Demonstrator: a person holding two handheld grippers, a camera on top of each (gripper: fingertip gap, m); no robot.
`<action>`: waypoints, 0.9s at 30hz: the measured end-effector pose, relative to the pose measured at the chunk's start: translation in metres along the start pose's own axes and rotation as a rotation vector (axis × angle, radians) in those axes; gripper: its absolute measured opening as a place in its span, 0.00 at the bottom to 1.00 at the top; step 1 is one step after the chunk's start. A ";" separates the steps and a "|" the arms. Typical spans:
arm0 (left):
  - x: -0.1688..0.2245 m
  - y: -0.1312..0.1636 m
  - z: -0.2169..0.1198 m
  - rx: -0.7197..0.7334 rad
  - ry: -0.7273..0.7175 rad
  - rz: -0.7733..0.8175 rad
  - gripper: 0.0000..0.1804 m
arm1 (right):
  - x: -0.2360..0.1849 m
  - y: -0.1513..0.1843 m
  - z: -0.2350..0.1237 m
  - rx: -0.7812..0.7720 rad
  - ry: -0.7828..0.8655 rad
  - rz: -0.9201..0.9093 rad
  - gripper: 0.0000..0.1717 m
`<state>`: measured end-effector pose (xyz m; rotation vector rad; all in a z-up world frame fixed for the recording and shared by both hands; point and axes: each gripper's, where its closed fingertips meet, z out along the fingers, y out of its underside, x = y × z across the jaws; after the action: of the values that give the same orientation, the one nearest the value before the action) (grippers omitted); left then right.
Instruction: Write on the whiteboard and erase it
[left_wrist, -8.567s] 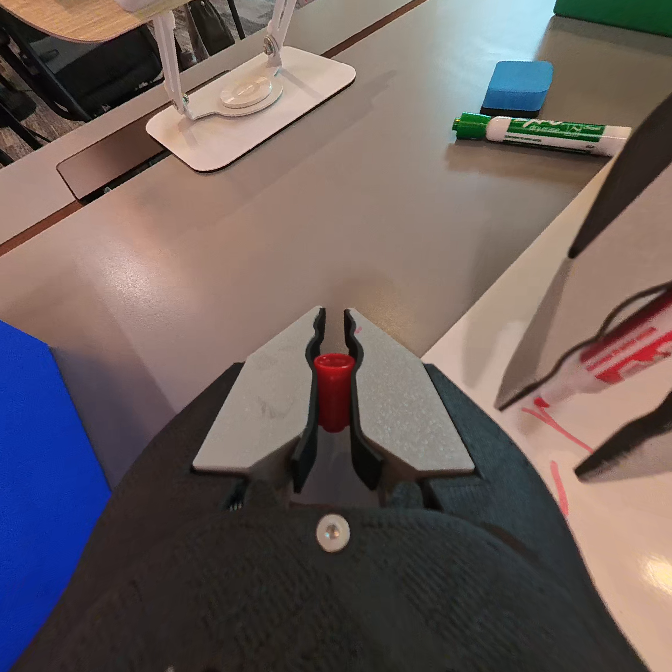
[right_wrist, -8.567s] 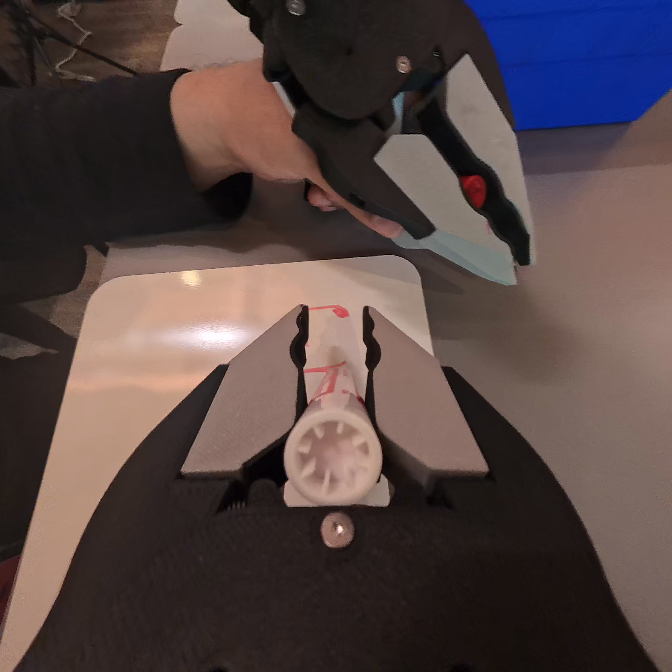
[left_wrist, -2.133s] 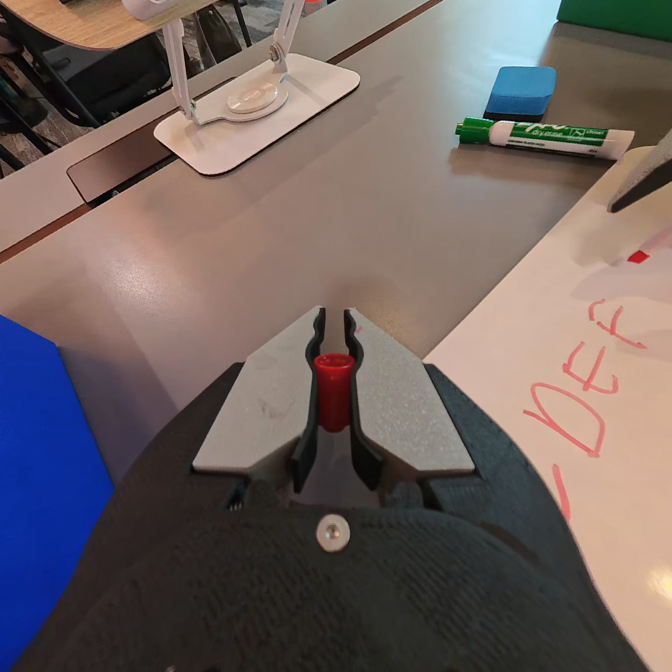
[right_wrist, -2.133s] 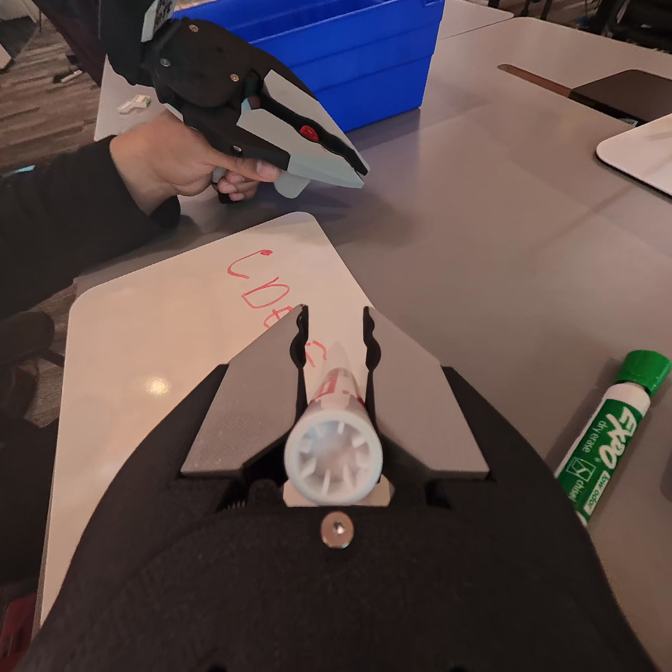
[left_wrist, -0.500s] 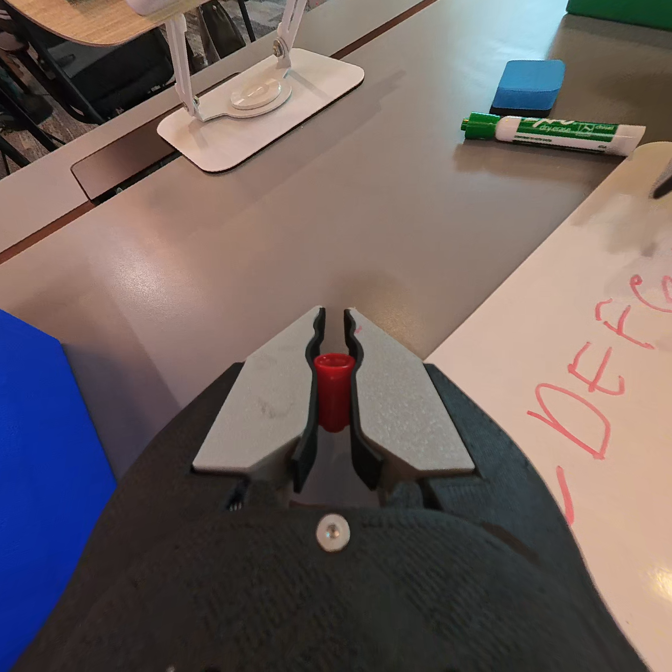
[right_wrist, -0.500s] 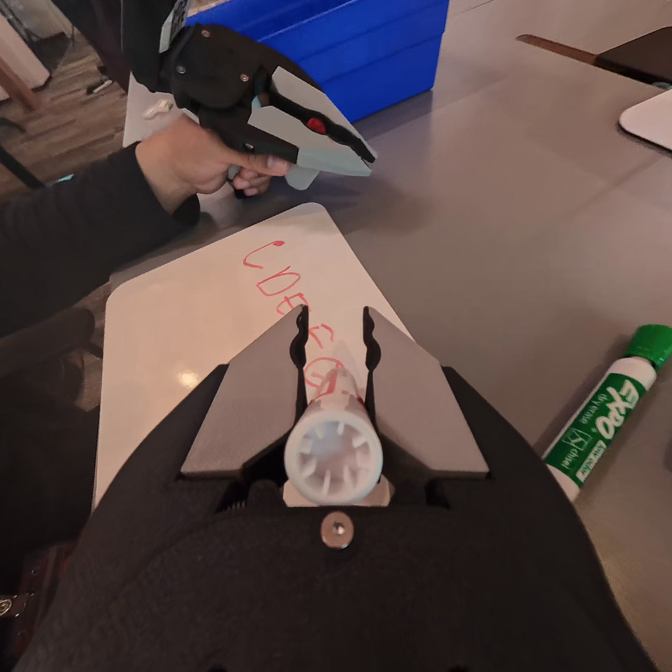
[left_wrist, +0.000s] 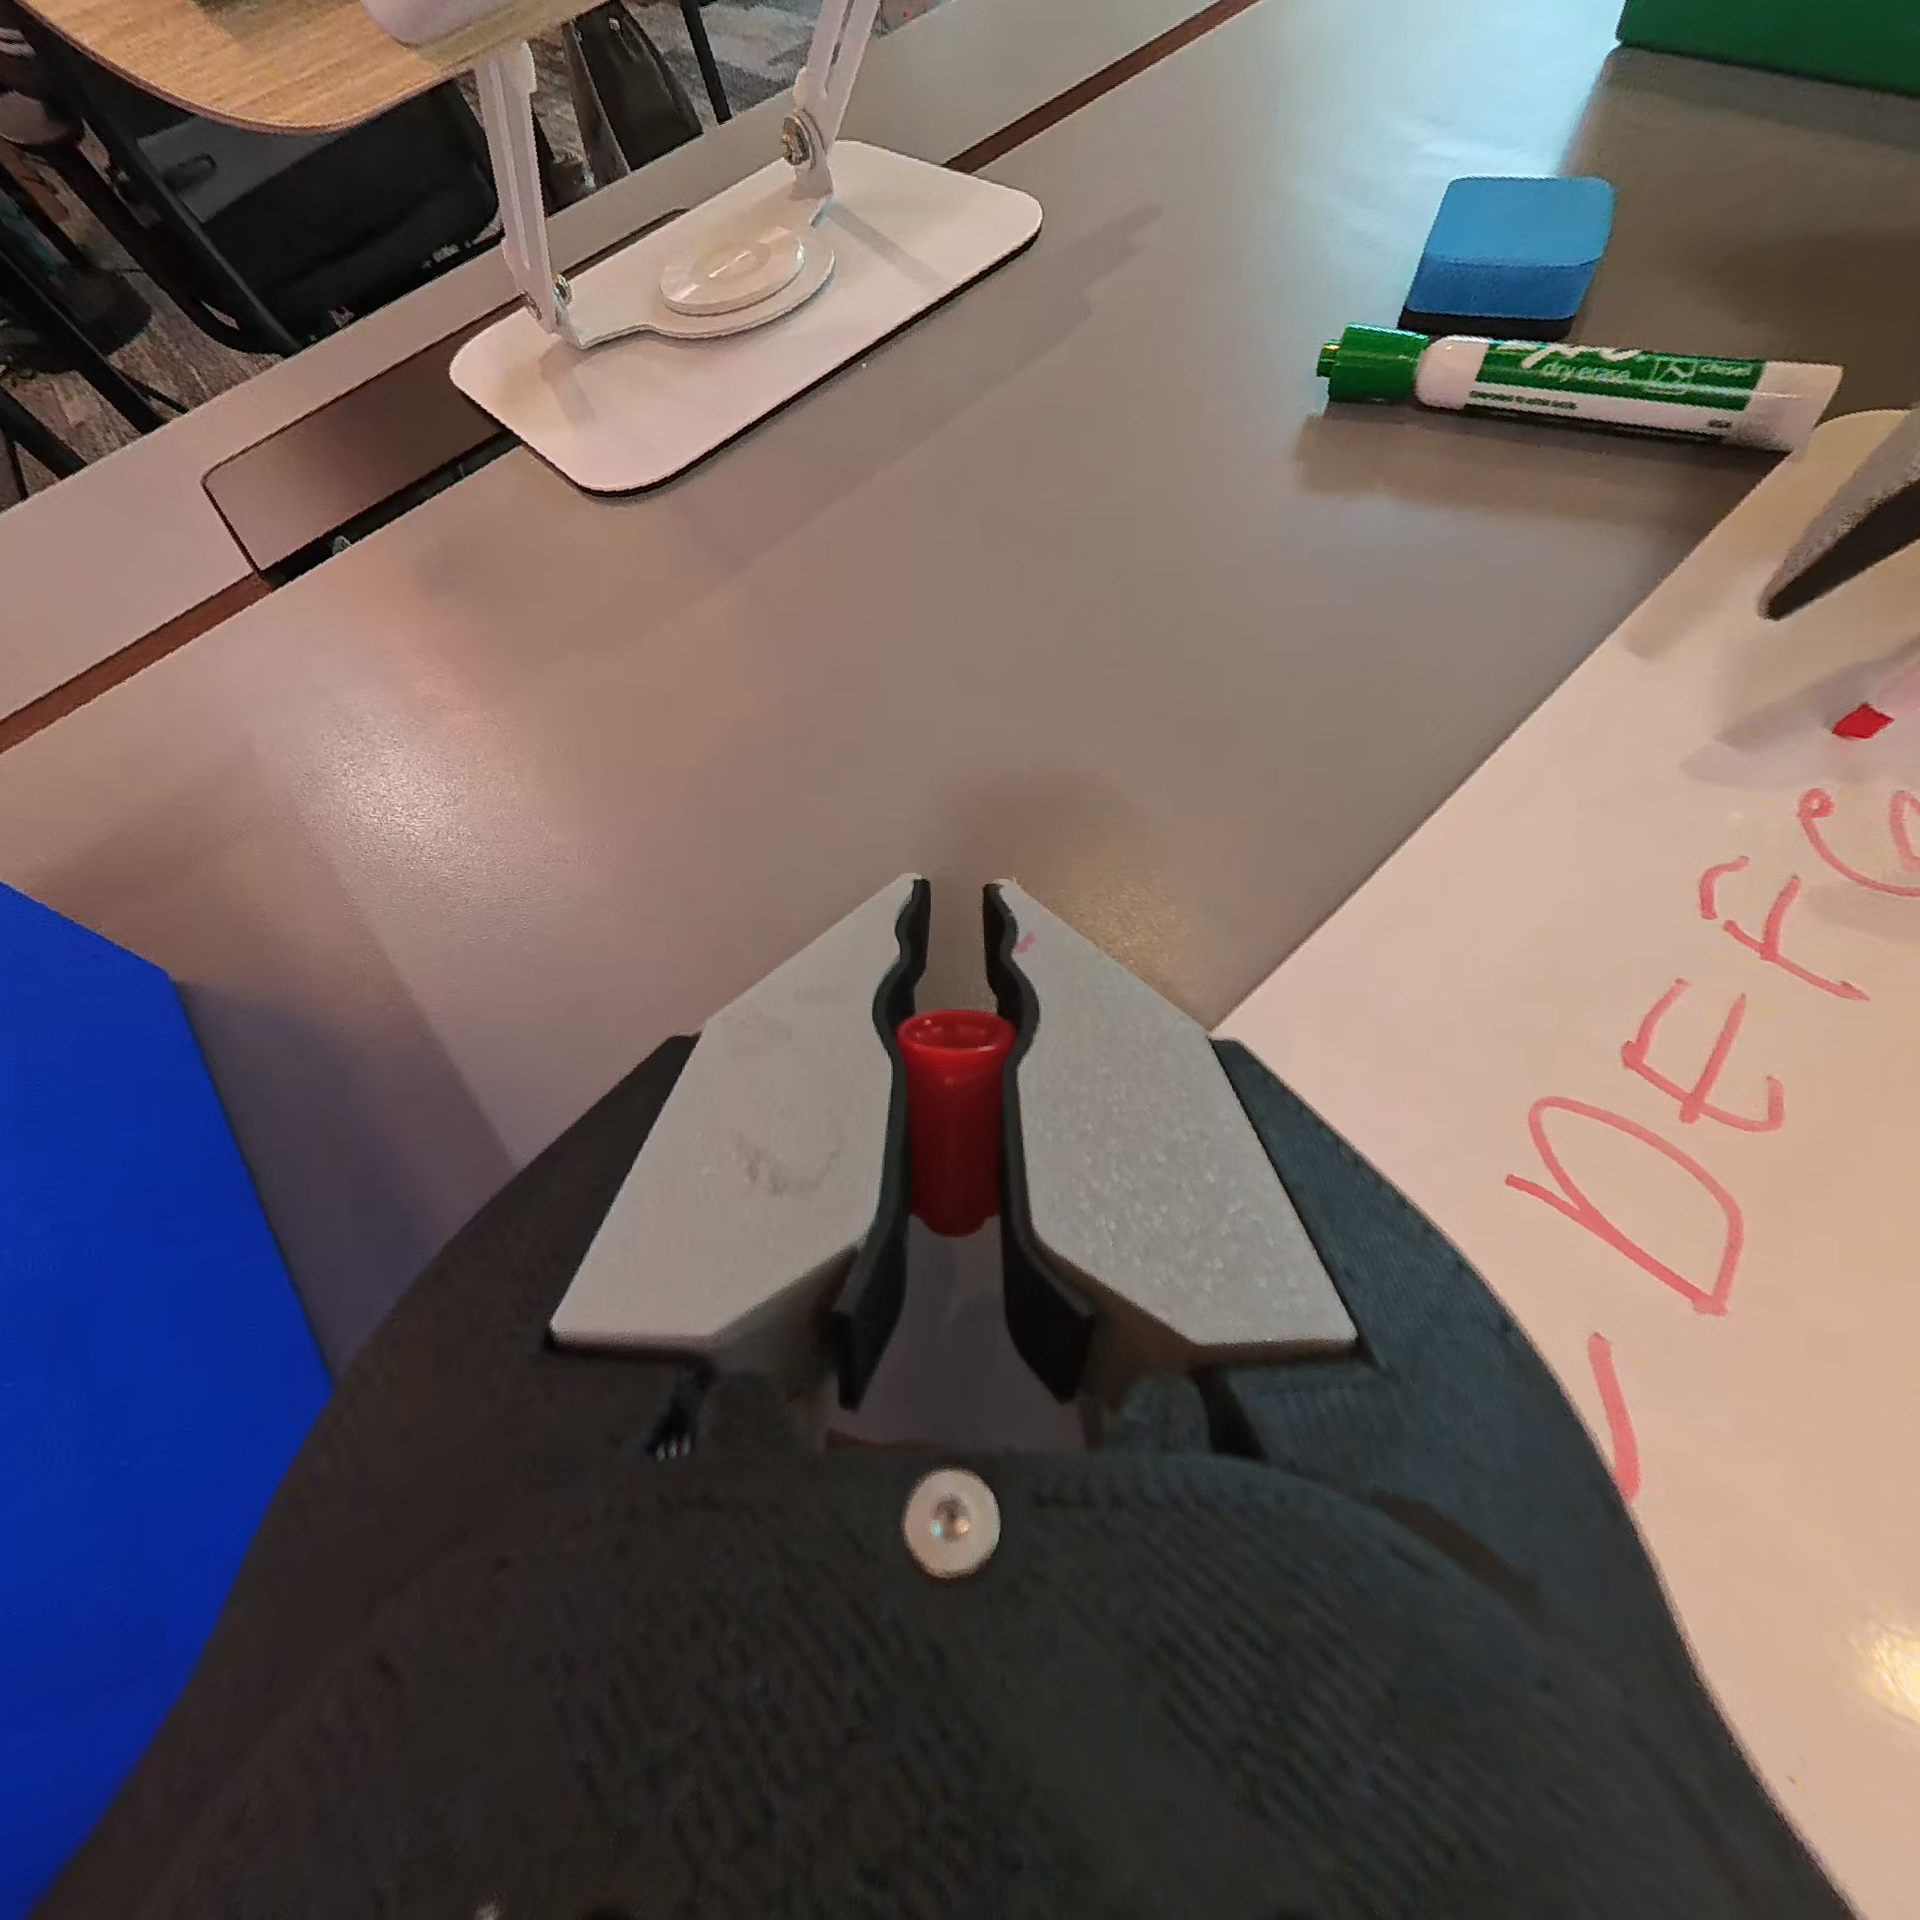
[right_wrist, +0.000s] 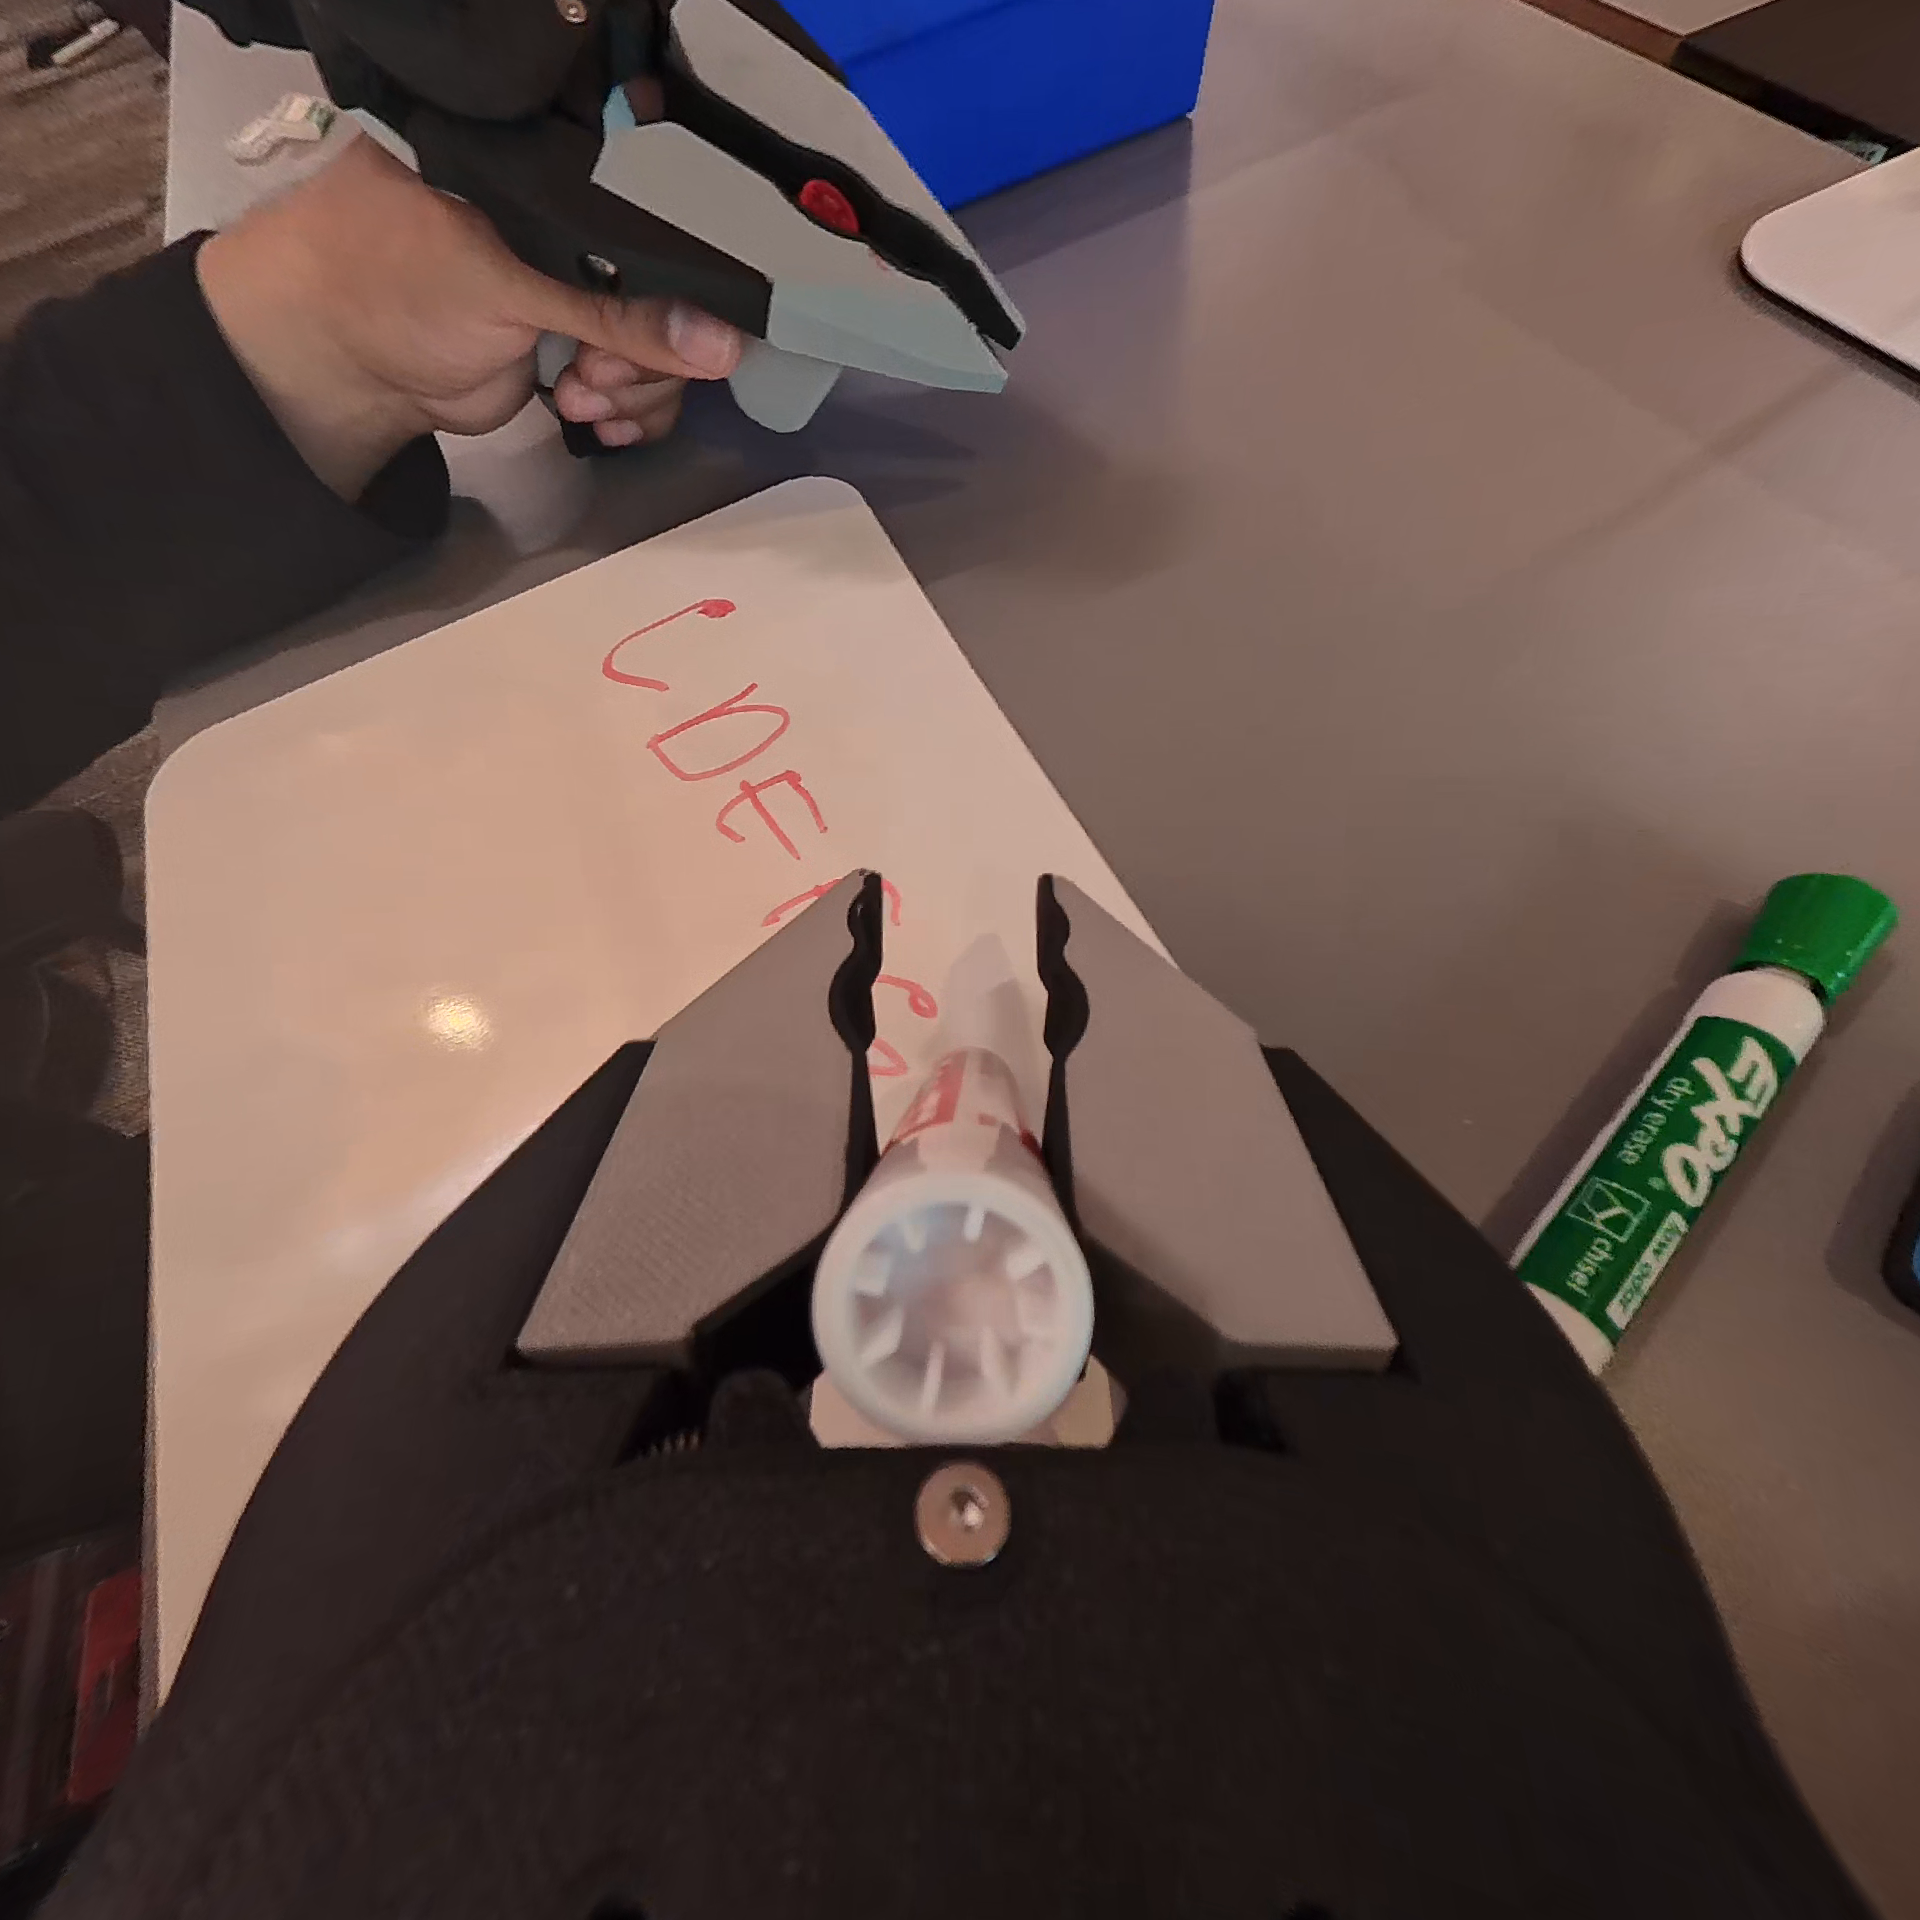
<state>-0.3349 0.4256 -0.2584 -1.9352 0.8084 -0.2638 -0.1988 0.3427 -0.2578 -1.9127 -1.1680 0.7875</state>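
Right gripper (right_wrist: 954, 883): fingers clamped on a red marker (right_wrist: 961, 1132), which runs forward between them, butt end toward the camera.
Marker tip (left_wrist: 1860, 719): red, just over the whiteboard, beside the last red stroke; contact cannot be told.
Left gripper (left_wrist: 954, 916): fingers pressed against a red cap (left_wrist: 951, 1117), open end forward; held above the desk by a hand (right_wrist: 416, 301), just off the board's far corner.
Whiteboard (right_wrist: 416, 935): flat on the grey desk (left_wrist: 935, 644), a line of red letters running along it.
Green marker (left_wrist: 1579, 387): capped, lying on the desk beside the board.
Eraser (left_wrist: 1507, 255): blue, just beyond the green marker.
Blue bin (right_wrist: 1018, 83): behind the left gripper.
White stand (left_wrist: 748, 312): well apart on the desk.
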 end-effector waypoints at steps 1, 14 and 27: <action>0.000 0.000 0.000 0.000 0.000 -0.001 0.04 | -0.003 0.001 0.000 -0.005 -0.018 -0.002 0.17; 0.000 0.001 0.001 -0.005 0.000 -0.002 0.04 | -0.015 0.000 -0.008 0.025 -0.068 -0.001 0.17; -0.001 0.000 0.000 -0.001 0.002 -0.009 0.05 | 0.000 0.014 -0.020 -0.019 -0.037 0.036 0.17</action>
<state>-0.3357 0.4261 -0.2585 -1.9399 0.8007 -0.2709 -0.1767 0.3334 -0.2588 -1.9468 -1.1704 0.8375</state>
